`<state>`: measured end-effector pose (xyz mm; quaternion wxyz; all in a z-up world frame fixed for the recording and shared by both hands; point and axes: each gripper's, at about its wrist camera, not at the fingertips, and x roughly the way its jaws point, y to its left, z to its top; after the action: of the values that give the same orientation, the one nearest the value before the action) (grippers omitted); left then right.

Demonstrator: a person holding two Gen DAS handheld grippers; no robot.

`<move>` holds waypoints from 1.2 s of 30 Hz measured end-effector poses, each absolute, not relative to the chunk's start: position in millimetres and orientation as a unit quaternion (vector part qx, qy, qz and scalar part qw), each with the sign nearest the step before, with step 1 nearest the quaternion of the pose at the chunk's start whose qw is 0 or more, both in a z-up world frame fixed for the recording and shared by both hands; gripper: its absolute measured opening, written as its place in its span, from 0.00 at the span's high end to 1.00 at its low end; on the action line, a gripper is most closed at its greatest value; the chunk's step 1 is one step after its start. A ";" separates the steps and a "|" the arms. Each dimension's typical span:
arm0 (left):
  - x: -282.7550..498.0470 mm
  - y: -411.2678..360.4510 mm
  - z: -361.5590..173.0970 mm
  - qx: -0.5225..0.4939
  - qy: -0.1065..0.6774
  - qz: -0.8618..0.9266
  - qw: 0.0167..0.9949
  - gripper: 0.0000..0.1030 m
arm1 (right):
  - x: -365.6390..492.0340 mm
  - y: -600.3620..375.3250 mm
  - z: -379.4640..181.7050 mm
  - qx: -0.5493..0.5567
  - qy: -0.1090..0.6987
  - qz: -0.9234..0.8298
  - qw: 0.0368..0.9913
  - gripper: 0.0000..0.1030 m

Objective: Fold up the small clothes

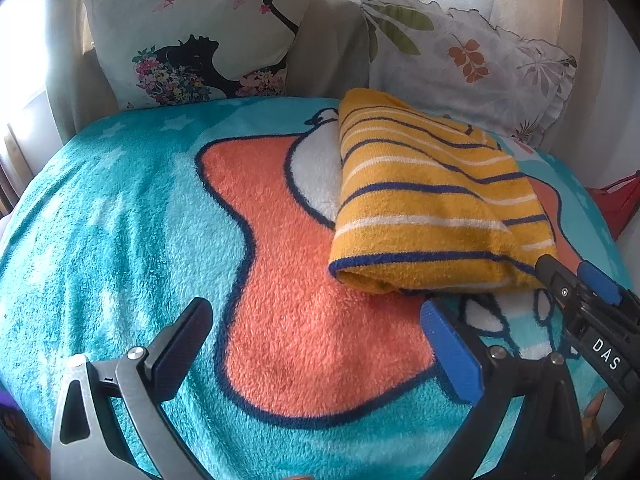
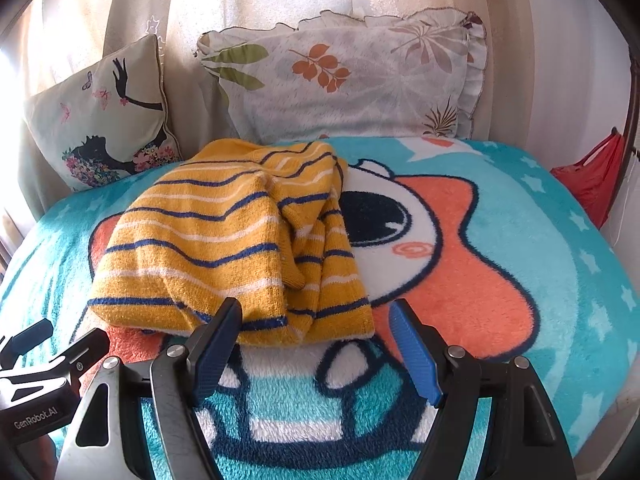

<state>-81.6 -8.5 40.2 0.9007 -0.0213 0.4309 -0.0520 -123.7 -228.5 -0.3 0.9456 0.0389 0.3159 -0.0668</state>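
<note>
A small yellow sweater point(image 1: 432, 204) with blue and white stripes lies folded on a teal and orange cartoon blanket point(image 1: 132, 208). In the right wrist view the sweater point(image 2: 224, 240) lies left of centre, its near hem just beyond my fingers. My left gripper point(image 1: 316, 316) is open and empty, low over the blanket, to the near left of the sweater. My right gripper point(image 2: 316, 316) is open and empty at the sweater's near edge. It also shows in the left wrist view point(image 1: 572, 276), its tip against the sweater's near right corner. The left gripper shows at the left edge of the right wrist view point(image 2: 60, 340).
A cushion with a black silhouette print point(image 1: 192, 36) and a leaf-print pillow point(image 1: 464, 52) stand against curtains behind the blanket. A red bag point(image 2: 592, 176) hangs at the bed's right side by a metal frame.
</note>
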 end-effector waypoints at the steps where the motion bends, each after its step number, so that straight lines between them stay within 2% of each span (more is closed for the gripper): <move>1: -82.0 -8.3 40.2 -0.021 0.431 -0.052 0.901 0.00 | -124.3 -227.0 -0.2 0.035 0.316 -0.066 0.946 0.23; 15: -88.0 -2.9 34.5 -0.033 0.441 -0.053 0.896 0.00 | -126.4 -198.8 -9.7 -0.006 0.327 -0.053 0.944 0.23; 24: -88.4 3.2 19.0 -0.039 0.465 -0.056 0.883 0.00 | -115.8 -201.5 -25.2 -0.023 0.361 -0.085 0.929 0.22; 30: -86.0 9.1 41.8 -0.056 0.436 -0.069 0.896 0.00 | -134.9 -221.8 4.8 0.038 0.297 -0.067 0.952 0.22; 32: -77.2 5.7 53.5 -0.052 0.424 -0.075 0.901 0.00 | -138.1 -224.4 16.2 0.038 0.270 -0.067 0.960 0.30; 33: -71.9 4.2 58.1 -0.050 0.417 -0.079 0.904 0.00 | -137.9 -225.6 21.0 0.038 0.263 -0.065 0.962 0.37; 35: -56.0 -0.2 63.2 -0.041 0.404 -0.076 0.911 0.00 | -135.5 -228.3 28.1 0.047 0.257 -0.057 0.964 0.39; 36: -45.8 -3.3 62.9 -0.032 0.402 -0.068 0.912 0.00 | -132.5 -229.8 30.4 0.054 0.259 -0.046 0.963 0.44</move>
<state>-45.8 -3.3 62.9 0.9123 -0.0320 0.4025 -0.0685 -132.5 -229.8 30.4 0.9632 0.0538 0.2595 -0.0460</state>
